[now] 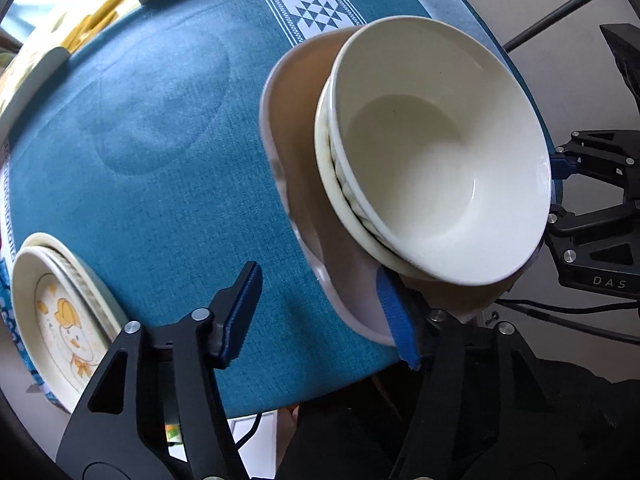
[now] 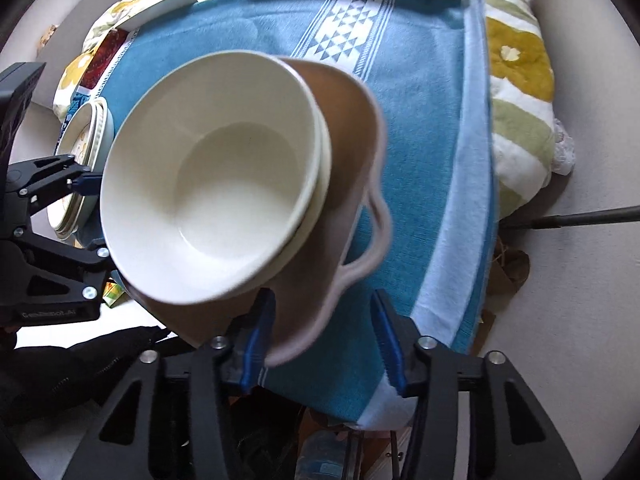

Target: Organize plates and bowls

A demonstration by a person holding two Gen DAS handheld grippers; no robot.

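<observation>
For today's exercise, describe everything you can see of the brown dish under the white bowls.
The brown dish is wide and shallow, matte tan inside, with a pale wavy rim that forms a scalloped handle, probably ceramic. It lies over the blue cloth, tilted in both views, carrying the stacked white bowls. The left gripper and right gripper both stand open at its near rim, which sits between each one's fingers.

"DAS" on the right gripper (image 1: 560, 184)
</observation>
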